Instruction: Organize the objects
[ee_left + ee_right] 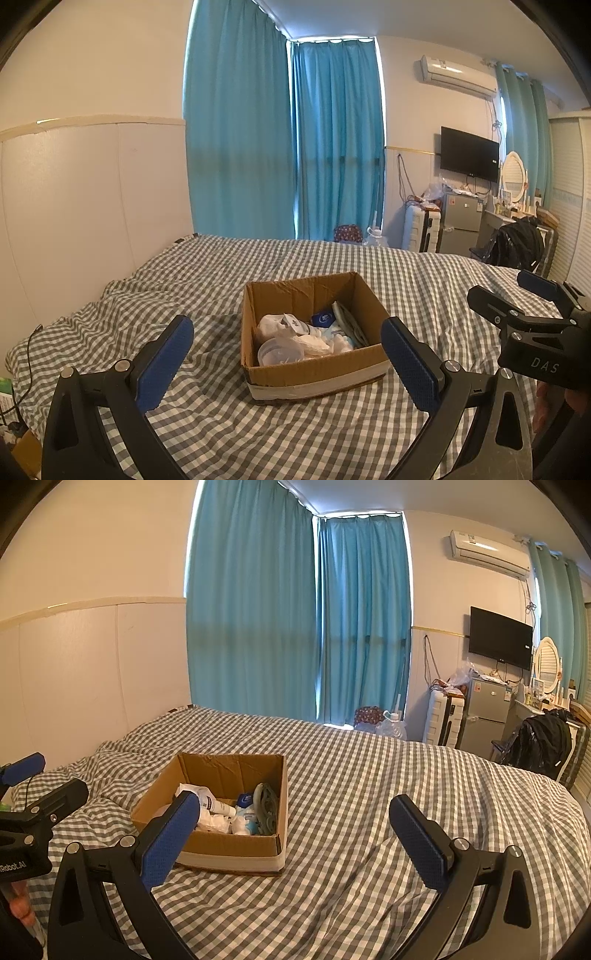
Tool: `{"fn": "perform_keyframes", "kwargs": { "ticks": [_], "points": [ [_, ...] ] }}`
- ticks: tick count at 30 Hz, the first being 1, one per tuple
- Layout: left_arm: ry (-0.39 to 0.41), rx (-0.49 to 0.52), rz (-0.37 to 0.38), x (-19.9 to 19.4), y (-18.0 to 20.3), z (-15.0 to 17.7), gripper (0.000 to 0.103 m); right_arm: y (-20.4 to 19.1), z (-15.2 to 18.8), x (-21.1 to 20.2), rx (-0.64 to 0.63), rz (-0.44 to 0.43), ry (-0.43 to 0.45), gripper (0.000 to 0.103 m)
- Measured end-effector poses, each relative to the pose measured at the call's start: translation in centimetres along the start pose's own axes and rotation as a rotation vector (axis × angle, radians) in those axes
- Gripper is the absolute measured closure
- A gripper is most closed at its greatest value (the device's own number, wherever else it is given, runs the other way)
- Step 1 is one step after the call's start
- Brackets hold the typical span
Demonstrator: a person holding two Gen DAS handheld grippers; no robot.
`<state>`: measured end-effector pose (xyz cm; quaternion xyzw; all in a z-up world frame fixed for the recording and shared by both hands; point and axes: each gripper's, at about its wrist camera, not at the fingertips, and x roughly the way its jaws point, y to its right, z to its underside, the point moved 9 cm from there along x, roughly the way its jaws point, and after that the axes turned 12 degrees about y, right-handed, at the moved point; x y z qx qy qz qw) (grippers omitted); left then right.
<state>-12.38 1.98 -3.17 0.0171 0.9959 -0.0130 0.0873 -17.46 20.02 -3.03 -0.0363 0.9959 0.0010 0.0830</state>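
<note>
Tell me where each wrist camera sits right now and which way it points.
Left wrist: rides the left gripper, above the bed, aimed at the box framed between its open fingers; the right gripper shows at the right edge.
Right wrist: rides the right gripper, further right, aimed across bare bedding; the box lies behind its left finger, and the left gripper shows at the left edge.
Shared: box, bed, curtains, TV.

A bed (332,424) spread with a rumpled grey-and-white checked cover carries one open cardboard box (314,373), taped along its base, sitting directly on the cover near the middle, with a dark cable (28,347) trailing over its edge.
</note>
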Motion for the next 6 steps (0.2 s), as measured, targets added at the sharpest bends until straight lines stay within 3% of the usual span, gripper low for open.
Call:
{"fn": "perform_keyframes", "kwargs": {
  "ticks": [6],
  "points": [
    [-0.016,0.001,0.008,0.1,0.19,0.37,0.0,-0.21,0.24,0.0,-0.002,-0.003,-0.007,0.0]
  ]
}}
